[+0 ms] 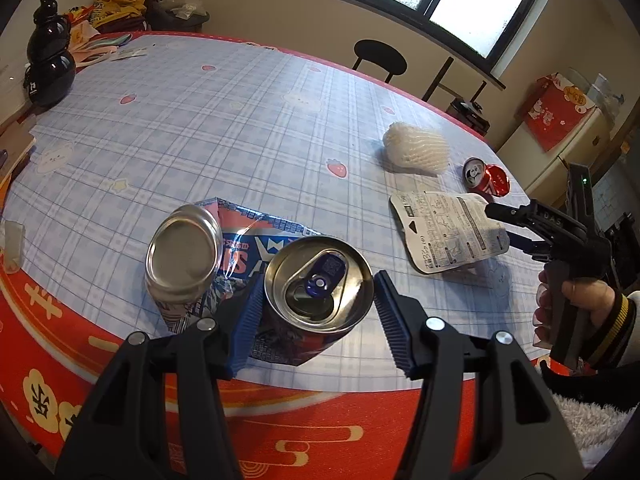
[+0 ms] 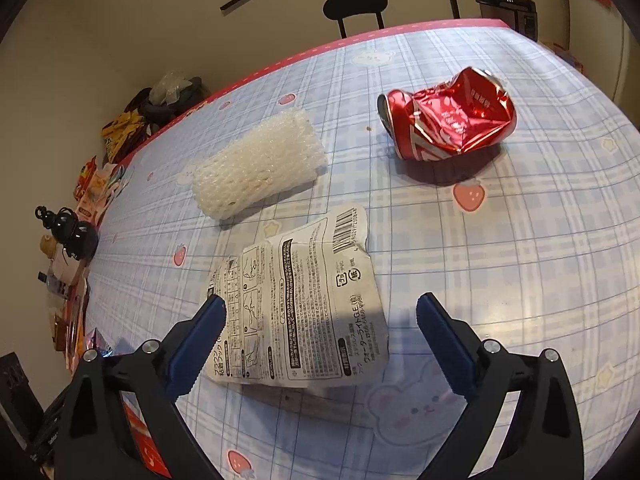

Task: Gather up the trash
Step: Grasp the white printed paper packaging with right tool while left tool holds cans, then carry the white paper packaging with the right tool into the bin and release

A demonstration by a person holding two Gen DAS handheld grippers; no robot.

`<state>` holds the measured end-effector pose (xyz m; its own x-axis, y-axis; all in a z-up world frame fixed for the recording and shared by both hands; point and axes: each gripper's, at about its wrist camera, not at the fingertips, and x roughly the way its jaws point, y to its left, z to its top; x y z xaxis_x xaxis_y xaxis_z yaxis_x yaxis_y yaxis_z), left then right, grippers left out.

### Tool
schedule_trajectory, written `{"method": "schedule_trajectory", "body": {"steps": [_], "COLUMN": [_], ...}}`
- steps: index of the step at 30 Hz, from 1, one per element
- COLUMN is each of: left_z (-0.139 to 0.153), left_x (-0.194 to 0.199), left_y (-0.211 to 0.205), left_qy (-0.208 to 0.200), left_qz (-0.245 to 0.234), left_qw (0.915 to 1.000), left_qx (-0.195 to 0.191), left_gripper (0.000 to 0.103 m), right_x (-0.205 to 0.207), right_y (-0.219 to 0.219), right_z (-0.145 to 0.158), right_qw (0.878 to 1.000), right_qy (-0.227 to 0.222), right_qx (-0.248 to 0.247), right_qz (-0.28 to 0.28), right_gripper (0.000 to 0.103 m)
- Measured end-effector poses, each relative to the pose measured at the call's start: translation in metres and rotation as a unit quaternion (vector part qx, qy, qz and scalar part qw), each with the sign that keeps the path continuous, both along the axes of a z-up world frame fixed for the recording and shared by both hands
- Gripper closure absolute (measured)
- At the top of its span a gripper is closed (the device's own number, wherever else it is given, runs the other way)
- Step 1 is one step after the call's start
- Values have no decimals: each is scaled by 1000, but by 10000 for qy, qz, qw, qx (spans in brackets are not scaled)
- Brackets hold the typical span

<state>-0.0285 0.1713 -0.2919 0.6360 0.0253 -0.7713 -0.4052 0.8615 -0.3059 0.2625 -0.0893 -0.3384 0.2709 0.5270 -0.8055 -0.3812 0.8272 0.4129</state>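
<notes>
Left gripper (image 1: pixel 318 312) clamps an opened blue can (image 1: pixel 316 280) at lower centre of the left view: both blue pads sit on the can's sides, top of the can with its pull tab facing the camera. Second can (image 1: pixel 182 258), silver base toward the camera, sits just left of it, on or against a crumpled blue wrapper (image 1: pixel 244 240); cannot tell whether the two cans touch.

Right gripper (image 2: pixel 320 344) hangs open over the table (image 2: pixel 540 240), nothing between the pads. In the right view a white printed card (image 2: pixel 304 300) lies under and between its fingers at lower centre, one corner lifted off the cloth; left finger overlaps the card's edge in frame, contact unclear. Foam sleeve (image 2: pixel 256 164), white mesh, lies upper left of the card, apart from it. Crushed red can (image 2: pixel 448 120) is on its side at upper right, well apart from both.

In the left view the right gripper shows at the right edge, held by a hand (image 1: pixel 572 304) with a striped cuff, tips over the card's near edge. Same foam sleeve and red can beyond it.

Table carries a blue plaid cloth with strawberry prints. Black gourd-shaped bottle (image 1: pixel 50 64) and a pile of packets at upper left. Black chair (image 1: pixel 380 56) behind the far edge, below the window.
</notes>
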Motion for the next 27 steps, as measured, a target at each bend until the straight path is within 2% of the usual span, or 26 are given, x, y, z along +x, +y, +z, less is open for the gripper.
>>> {"method": "schedule_trajectory", "body": {"steps": [2, 6, 9, 10, 11, 12, 18, 20, 23, 27], "left_z": [-2, -4, -6, -6, -6, -6, -3, -1, 3, 8], "left_x": [-2, -7, -10, -10, -10, -11, -9, -8, -5, -1], "left_y": [4, 10, 13, 12, 12, 12, 8, 6, 2, -5], "left_qy": [15, 28, 32, 32, 29, 24, -31, -57, -98, -157], "left_qz": [23, 56, 73, 80, 88, 96, 72, 53, 32, -20], "left_qw": [10000, 10000, 9999, 9999, 9999, 9999, 9999, 9999, 9999, 9999], "left_qx": [-20, -65, -98, -107, -115, -121, -118, -103, -87, -57], "left_gripper": [46, 46, 46, 46, 46, 46, 46, 46, 46, 46], "right_x": [0, 0, -2, -3, -3, -4, -15, -18, -24, -29], "right_y": [5, 9, 17, 20, 22, 24, 25, 22, 19, 11], "right_z": [-9, -15, -12, -12, -12, -12, 8, 20, 39, 64], "right_qw": [9999, 9991, 9994, 9994, 9993, 9992, 9997, 9999, 9996, 9983], "right_qy": [137, 270, 241, 210, 189, 213, 86, 59, -81, -422], "right_qx": [49, 181, -24, -189, -284, -338, -208, -22, 162, 220], "right_qz": [-72, -272, -230, -203, -159, -103, 33, 104, 217, 328], "right_gripper": [14, 16, 20, 26, 40, 49, 70, 81, 89, 93]}}
